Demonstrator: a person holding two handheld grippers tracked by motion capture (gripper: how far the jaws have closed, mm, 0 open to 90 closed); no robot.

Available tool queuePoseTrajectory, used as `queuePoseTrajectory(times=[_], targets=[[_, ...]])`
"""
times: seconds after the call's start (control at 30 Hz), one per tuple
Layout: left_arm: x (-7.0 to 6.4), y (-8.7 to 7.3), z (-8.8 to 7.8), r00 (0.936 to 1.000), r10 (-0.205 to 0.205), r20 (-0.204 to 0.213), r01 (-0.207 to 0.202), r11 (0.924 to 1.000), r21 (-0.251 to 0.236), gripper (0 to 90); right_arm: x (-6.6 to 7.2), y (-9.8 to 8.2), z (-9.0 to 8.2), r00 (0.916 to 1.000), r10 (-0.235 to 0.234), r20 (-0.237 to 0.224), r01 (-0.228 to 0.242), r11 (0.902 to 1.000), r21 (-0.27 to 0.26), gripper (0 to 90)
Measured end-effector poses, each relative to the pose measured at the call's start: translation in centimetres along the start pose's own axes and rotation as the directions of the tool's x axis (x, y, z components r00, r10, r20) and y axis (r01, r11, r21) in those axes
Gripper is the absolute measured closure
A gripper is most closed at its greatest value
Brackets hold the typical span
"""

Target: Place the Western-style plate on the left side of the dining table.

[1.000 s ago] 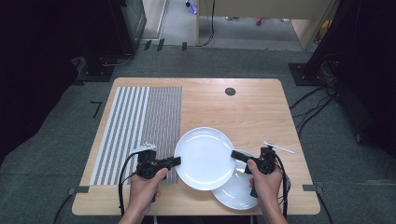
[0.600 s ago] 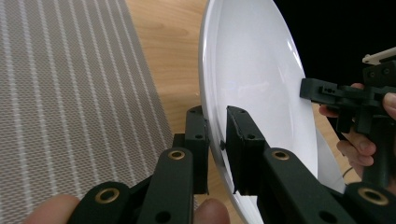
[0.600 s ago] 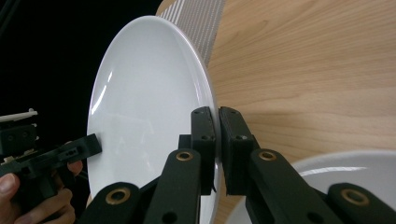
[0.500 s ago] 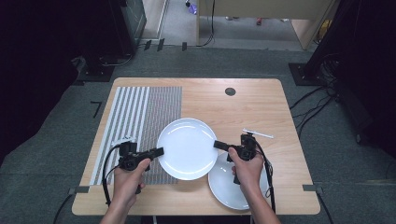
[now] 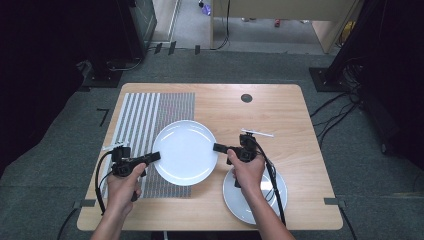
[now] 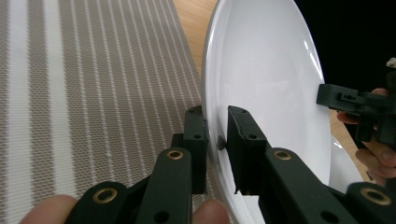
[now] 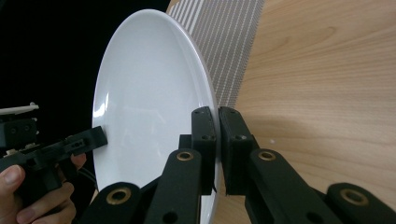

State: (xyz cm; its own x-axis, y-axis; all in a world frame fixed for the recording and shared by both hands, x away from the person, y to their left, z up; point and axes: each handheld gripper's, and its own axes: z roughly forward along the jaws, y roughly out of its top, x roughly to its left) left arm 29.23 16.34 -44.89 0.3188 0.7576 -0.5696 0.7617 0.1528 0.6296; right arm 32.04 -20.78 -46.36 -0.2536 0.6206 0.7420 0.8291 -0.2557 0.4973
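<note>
A white plate [image 5: 185, 152] is carried between the two claws, one on each side of its rim. In the high view the left claw [image 5: 154, 157] meets the plate's left edge and the right claw [image 5: 218, 148] meets its right edge, so the plate spans the gap between them, above the worktop [image 5: 280, 110].

In the left gripper view the left claw [image 6: 215, 140] is clamped on the plate [image 6: 266, 93]: one jaw lies against the underside of the rim, the other against the upper face, with the rim pinched between. Beyond the far edge of the plate, the right claw [image 6: 327, 95] shows, reaching the opposite rim. Past the near jaw lies the striped mat [image 6: 93, 93].

In the right gripper view the right claw [image 7: 217, 121] is likewise clamped on the plate [image 7: 149, 102], its two jaws nearly together with the thin rim held between them. The left claw [image 7: 98, 137] touches the far rim, with the left hand [image 7: 32, 196] behind it. On the other side of the jaws is bare wood, and the mat [image 7: 229, 42] lies ahead.

In the high view the plate sits partly over the mat [image 5: 150, 115] and partly over bare worktop. A second plate [image 5: 245, 197] rests on the worktop just under the right hand [image 5: 246, 172], behind the right claw and near the worktop's front edge. The left hand [image 5: 122, 185] grips its tool over the mat's near edge.
</note>
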Motion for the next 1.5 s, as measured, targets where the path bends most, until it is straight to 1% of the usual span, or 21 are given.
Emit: queuePoseTrajectory(times=[0.03,0.07,0.1,0.17,0.2,0.23,0.27,0.37,0.4,0.53,0.6,0.63,0.67,0.77,0.8,0.87,0.93,1.0,1.17,1.37,1.5], targets=[[0.5,0.3,-0.2,0.9999,-0.004,-0.011,0.004,1.0000,-0.003,78.6,0.4,0.2,0.8,1.0000,0.001,-0.002,-0.001,1.0000,0.004,86.4],[0.5,0.3,-0.2,0.9999,-0.004,-0.011,0.004,1.0000,-0.003,78.5,0.4,0.2,0.8,1.0000,0.001,-0.002,-0.001,1.0000,0.004,86.4],[1.0,0.6,-0.3,0.9997,-0.010,-0.023,0.010,0.9999,-0.006,78.4,0.7,0.4,1.5,1.0000,-0.003,0.000,0.003,0.9999,0.011,86.4],[1.6,0.9,-0.6,0.9994,-0.021,-0.027,0.021,0.9997,-0.011,78.4,1.0,0.6,2.1,1.0000,-0.001,-0.001,0.001,0.9998,0.018,86.4],[1.6,0.9,-0.6,0.9994,-0.021,-0.027,0.021,0.9997,-0.011,78.3,1.0,0.6,2.1,1.0000,-0.001,-0.001,0.001,0.9998,0.018,86.4],[1.9,1.0,-0.7,0.9992,-0.023,-0.031,0.023,0.9997,-0.012,78.4,1.3,0.9,2.9,1.0000,-0.002,-0.003,0.003,0.9997,0.024,86.4],[2.1,1.2,-0.8,0.9989,-0.027,-0.038,0.026,0.9995,-0.020,78.4,1.3,0.9,2.9,1.0000,-0.002,-0.003,0.003,0.9997,0.024,86.4],[2.6,1.6,-0.9,0.9982,-0.019,-0.057,0.018,0.9996,-0.019,77.8,1.6,1.3,4.0,1.0000,-0.003,0.002,0.003,0.9994,0.035,86.3],[3.0,1.9,-0.9,0.9977,-0.020,-0.065,0.019,0.9996,-0.019,77.5,1.8,1.7,4.6,1.0000,0.000,0.002,0.000,0.9992,0.040,86.3],[3.8,2.4,-0.8,0.9966,-0.032,-0.076,0.031,0.9994,-0.017,77.0,2.0,2.1,5.8,1.0000,-0.003,0.004,0.003,0.9990,0.045,86.4],[4.5,2.6,-0.6,0.9952,-0.038,-0.090,0.037,0.9992,-0.011,76.7,2.0,2.3,6.4,1.0000,0.000,0.007,0.000,0.9987,0.051,86.4],[4.5,2.6,-0.6,0.9952,-0.038,-0.090,0.037,0.9992,-0.011,76.6,2.0,2.3,6.4,1.0000,0.000,0.007,0.000,0.9987,0.051,86.4],[4.8,2.7,-0.6,0.9947,-0.041,-0.095,0.040,0.9991,-0.010,76.6,2.1,2.4,7.1,0.9999,0.003,0.011,-0.004,0.9985,0.055,86.4],[5.6,3.1,-0.7,0.9932,-0.052,-0.104,0.051,0.9986,-0.012,76.5,2.0,2.6,7.9,0.9998,0.018,0.010,-0.018,0.9981,0.059,86.4],[5.6,3.1,-0.7,0.9932,-0.052,-0.104,0.051,0.9986,-0.012,76.5,2.0,2.6,7.9,0.9998,0.018,0.010,-0.018,0.9981,0.059,86.4],[6.2,3.5,-0.7,0.9909,-0.058,-0.122,0.057,0.9983,-0.011,76.6,1.9,2.7,8.9,0.9991,0.042,0.006,-0.042,0.9969,0.066,86.3],[6.4,3.6,-0.6,0.9899,-0.061,-0.128,0.060,0.9981,-0.011,76.5,1.9,2.7,9.2,0.9990,0.045,0.007,-0.045,0.9964,0.071,86.3],[7.3,3.8,-0.5,0.9869,-0.067,-0.147,0.068,0.9977,0.000,76.2,1.9,2.5,10.3,0.9983,0.056,0.018,-0.057,0.9954,0.077,86.2],[8.8,4.0,-0.3,0.9826,-0.087,-0.164,0.089,0.9960,0.004,75.8,2.0,2.0,11.8,0.9966,0.076,0.033,-0.079,0.9933,0.085,86.2],[10.6,4.6,0.3,0.9747,-0.128,-0.183,0.130,0.9916,-0.002,75.5,2.3,2.0,13.6,0.9939,0.093,0.059,-0.097,0.9924,0.075,86.3],[11.3,4.9,0.8,0.9716,-0.138,-0.192,0.142,0.9899,0.004,75.1,2.1,2.1,14.8,0.9921,0.100,0.076,-0.105,0.9926,0.061,86.2]])
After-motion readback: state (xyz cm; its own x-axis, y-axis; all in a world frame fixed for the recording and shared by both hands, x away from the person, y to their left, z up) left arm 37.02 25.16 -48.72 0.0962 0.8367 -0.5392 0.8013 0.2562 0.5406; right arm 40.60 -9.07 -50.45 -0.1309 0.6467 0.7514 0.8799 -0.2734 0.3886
